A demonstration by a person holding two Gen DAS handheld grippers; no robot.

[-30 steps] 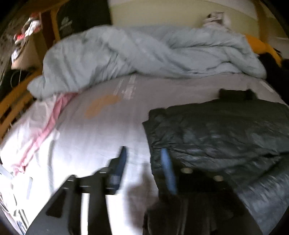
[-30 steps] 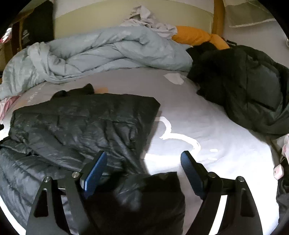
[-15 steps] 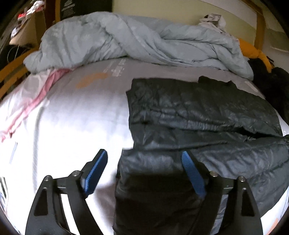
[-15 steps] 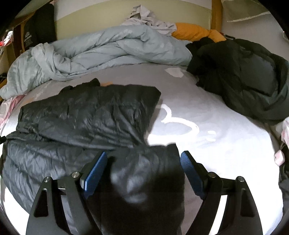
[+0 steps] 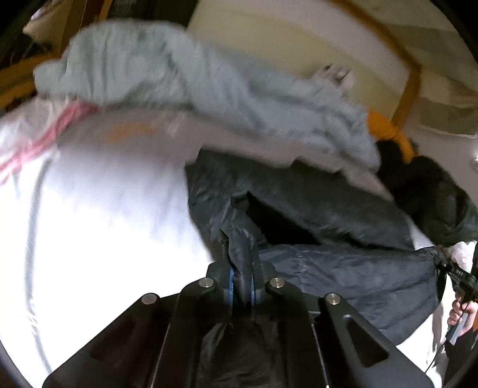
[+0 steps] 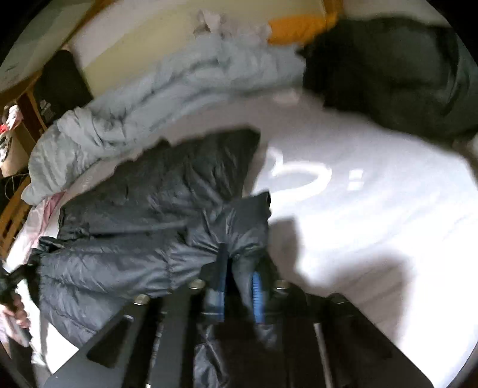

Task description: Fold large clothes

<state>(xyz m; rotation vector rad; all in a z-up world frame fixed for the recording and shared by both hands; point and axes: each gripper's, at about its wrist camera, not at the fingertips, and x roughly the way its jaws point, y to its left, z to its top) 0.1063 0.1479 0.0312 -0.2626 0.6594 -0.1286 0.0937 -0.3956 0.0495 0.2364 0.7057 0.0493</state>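
Left gripper [image 5: 241, 280] jaws clamped on jacket [image 5: 328, 209] hem, right gripper [image 6: 239, 286] jaws pinching its near-right corner, duvet [image 6: 167, 98] bunched far behind

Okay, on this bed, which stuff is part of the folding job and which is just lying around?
In the job: dark puffer jacket, left gripper, right gripper, both shut on its near edge.

Lying about: pale blue duvet, orange pillow, second dark coat, pink-striped cloth.

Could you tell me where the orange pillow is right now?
The orange pillow lies at the head of the bed, top of the right wrist view, between the light blue duvet and the dark green jacket.
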